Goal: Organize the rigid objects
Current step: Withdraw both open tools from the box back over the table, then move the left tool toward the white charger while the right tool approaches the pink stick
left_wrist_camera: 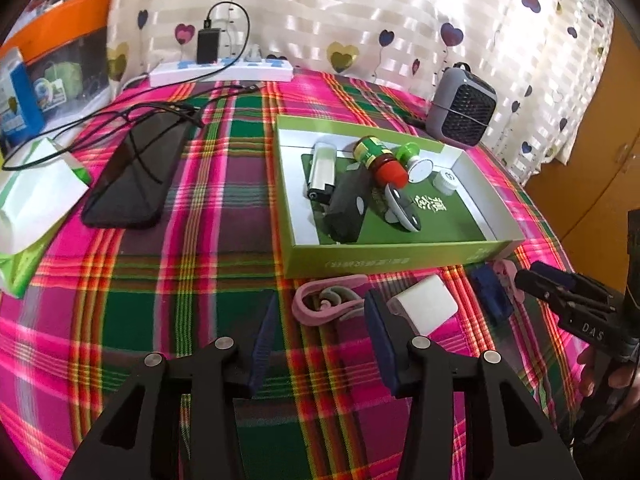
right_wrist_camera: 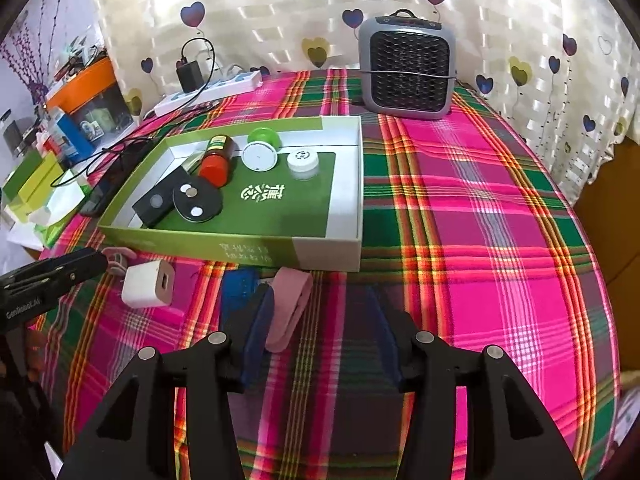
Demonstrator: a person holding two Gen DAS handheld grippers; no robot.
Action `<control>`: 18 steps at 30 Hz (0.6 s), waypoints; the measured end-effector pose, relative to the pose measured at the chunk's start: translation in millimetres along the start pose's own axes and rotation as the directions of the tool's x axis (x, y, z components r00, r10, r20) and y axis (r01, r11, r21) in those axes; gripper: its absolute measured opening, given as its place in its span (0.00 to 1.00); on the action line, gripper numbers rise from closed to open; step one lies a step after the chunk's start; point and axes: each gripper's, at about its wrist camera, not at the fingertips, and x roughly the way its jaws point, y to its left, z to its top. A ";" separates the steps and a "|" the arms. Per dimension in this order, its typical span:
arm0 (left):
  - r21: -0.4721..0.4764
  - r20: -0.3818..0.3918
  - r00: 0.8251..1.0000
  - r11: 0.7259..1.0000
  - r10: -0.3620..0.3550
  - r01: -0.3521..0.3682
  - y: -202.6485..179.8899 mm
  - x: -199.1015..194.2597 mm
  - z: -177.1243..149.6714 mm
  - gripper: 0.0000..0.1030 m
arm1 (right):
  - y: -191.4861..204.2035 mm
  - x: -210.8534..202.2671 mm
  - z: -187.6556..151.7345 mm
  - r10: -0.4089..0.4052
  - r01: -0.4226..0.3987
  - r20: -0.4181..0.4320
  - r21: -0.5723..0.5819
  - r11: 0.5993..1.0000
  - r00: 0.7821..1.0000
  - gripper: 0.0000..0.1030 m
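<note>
Judging from the layout, four loose items are not yet in the green box (left_wrist_camera: 384,258): a white charger cube (left_wrist_camera: 424,304), a pink clip (left_wrist_camera: 320,300), a blue block (right_wrist_camera: 238,292) and a pink strap (right_wrist_camera: 290,304), all lying on the plaid cloth (right_wrist_camera: 460,240) just in front of the box wall. The left gripper (left_wrist_camera: 320,344) is held wide open above the cloth with nothing between its fingers, the cube lying beside its right finger. The right gripper (right_wrist_camera: 324,340) is likewise spread wide and empty, the strap near its left finger. A smooth, hard-edged cube could be squeezed out of the pads if gripped off-centre; the soft cloth could be pinched and dragged. The glossy cardboard box already holds round jars and bottles, which could roll if the wall is struck.
</note>
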 end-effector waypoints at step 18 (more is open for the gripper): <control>0.070 -0.035 0.993 0.991 -0.109 0.111 -23.7 -1.8 -13.2 0.42 | 0.8 7.2 -3.3 0.004 -0.004 -0.036 0.009 1.000 0.999 0.48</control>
